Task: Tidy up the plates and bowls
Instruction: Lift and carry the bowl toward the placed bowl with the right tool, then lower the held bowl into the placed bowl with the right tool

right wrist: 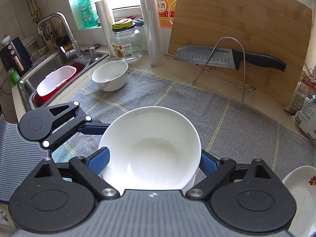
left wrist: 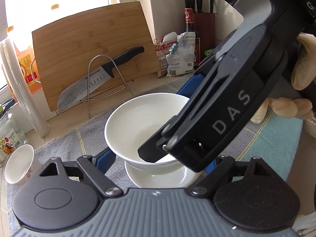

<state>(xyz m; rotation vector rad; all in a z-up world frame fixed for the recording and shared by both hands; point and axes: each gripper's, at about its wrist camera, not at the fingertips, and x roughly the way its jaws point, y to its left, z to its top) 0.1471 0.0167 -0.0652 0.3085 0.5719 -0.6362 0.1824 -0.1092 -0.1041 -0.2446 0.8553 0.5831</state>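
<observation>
L to R in the right wrist view: we're seeing the steel sink (right wrist: 59,63) w/ a white-and-red tub (right wrist: 57,80) in it, then a floral bowl (right wrist: 110,75) sitting at the edge of the grey checked cloth (right wrist: 227,118). Behind it a glass jar (right wrist: 126,41) and a roll of plastic film (right wrist: 152,23) are standing upright. Further R a bamboo cutting board (right wrist: 246,29) is leaning on the wall, w/ a SUPOR knife (right wrist: 227,56) resting across a wire rack (right wrist: 231,63) in front.

Mid-cloth, the plain white bowl (right wrist: 152,148) – smooth, glossy, round – is sitting on a white plate (left wrist: 158,175). Our left gripper (left wrist: 158,152) is spreading wide around the bowl's base, blue ribbed fingers (left wrist: 105,158) on either side; can't tell if touching. Our right gripper (right wrist: 154,161) is reaching in from the R, one black finger inside the bowl, the other outside the wall, pinching the rim; its body is blocking the left view's R half.
</observation>
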